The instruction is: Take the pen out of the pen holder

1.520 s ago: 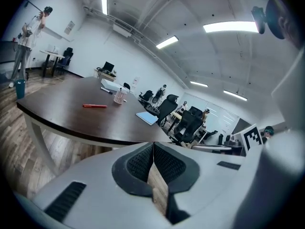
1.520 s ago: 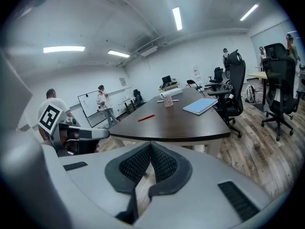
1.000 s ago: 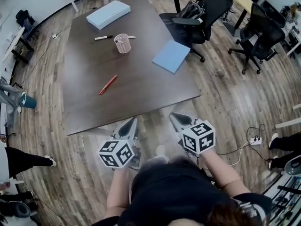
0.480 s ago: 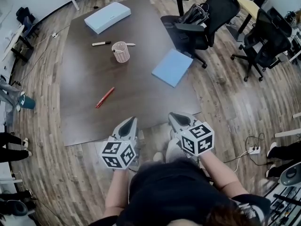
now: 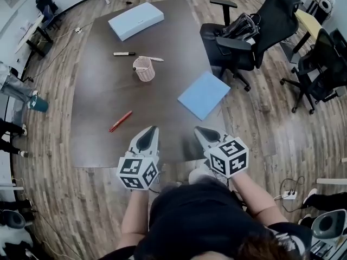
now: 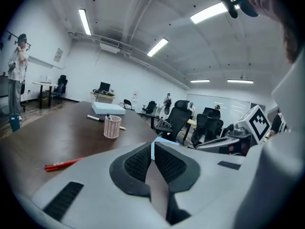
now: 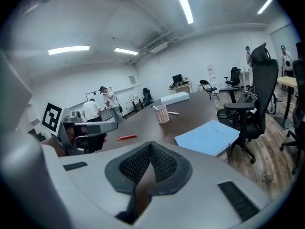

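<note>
Head view, pen holder (image 5: pixel 143 69) well beyond left claw (image 5: pixel 151 130) and right claw (image 5: pixel 201 130), both closed, empty

The dark table (image 5: pixel 103 134) is carrying a pen holder (image 5: pixel 144 69), red pen (image 5: pixel 120 121), marker (image 5: pixel 124 53), blue folder (image 5: pixel 204 94) and pale box (image 5: pixel 135 20).

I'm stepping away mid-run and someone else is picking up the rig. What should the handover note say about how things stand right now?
Left tool: shut, empty, over the near edge of the table.
Right tool: shut, empty, alongside it.
Pen holder: upright on the far half of the table, well beyond both tools, with a pen sticking out of it.
Also loose on the table: red pen, black marker.
Done: nothing yet.
Left: reach the holder, open a tool, grip the pen, lift it out.
</note>
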